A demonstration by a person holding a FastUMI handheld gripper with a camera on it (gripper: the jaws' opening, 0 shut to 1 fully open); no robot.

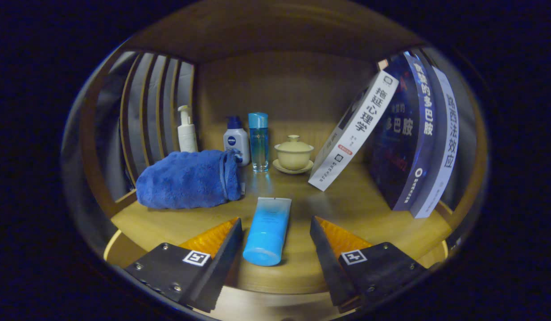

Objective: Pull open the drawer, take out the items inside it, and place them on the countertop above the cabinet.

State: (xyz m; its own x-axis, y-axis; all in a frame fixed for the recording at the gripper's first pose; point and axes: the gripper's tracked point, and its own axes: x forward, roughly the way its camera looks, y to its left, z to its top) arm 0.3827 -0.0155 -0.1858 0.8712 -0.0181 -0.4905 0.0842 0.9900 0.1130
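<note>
Fingers (276, 232) spread, straddling tube (268, 232) on bench (347, 200).
Risk: the tube could roll toward the towel (188, 179).

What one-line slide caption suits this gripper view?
Open gripper straddles a blue tube lying on the wooden countertop, with towel, bottles and books behind.
</note>
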